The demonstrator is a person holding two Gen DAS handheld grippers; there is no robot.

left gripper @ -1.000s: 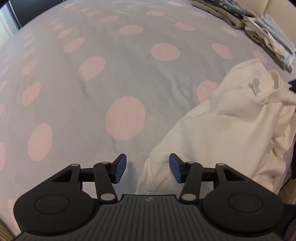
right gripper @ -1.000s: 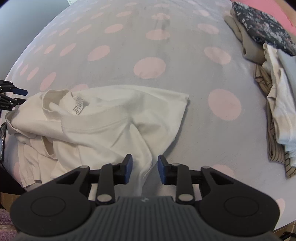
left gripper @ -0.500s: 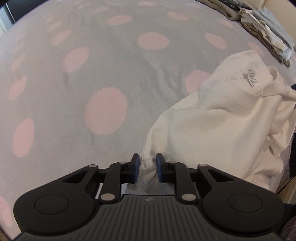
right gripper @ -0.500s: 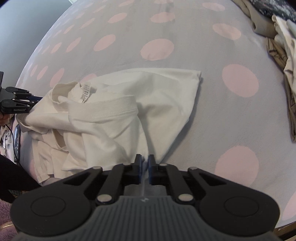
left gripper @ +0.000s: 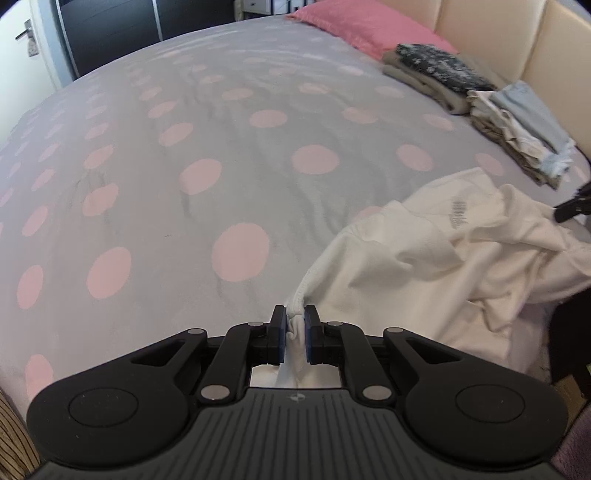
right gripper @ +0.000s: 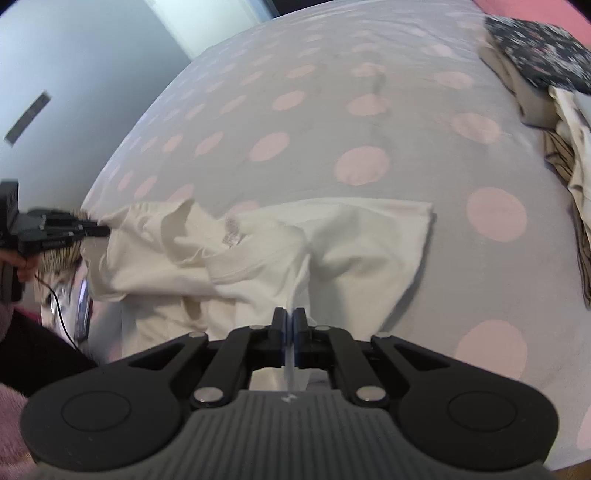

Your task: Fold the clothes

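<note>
A crumpled cream-white T-shirt [left gripper: 443, 258] lies at the near edge of the bed, its neck label [left gripper: 459, 216] facing up. My left gripper [left gripper: 294, 328] is shut on a bunched corner of its hem. In the right wrist view the same shirt [right gripper: 332, 236] spreads toward the right, and my right gripper [right gripper: 289, 325] is shut on a thin fold of its cloth. The left gripper [right gripper: 92, 230] also shows at the far left of that view, pinching the shirt's other end. Both pinched edges are lifted off the cover.
The bed cover [left gripper: 240, 166] is grey with pink dots. Stacks of folded clothes [left gripper: 498, 122] sit at the far right near a pink pillow [left gripper: 369, 26] and a cream headboard. A person's hand [right gripper: 26, 264] holds the left gripper. The floor drops off at the near edge.
Both grippers have gone from open to shut on the shirt's edges. Both have since pulled back and up, stretching the cloth, so more of the bed shows.
</note>
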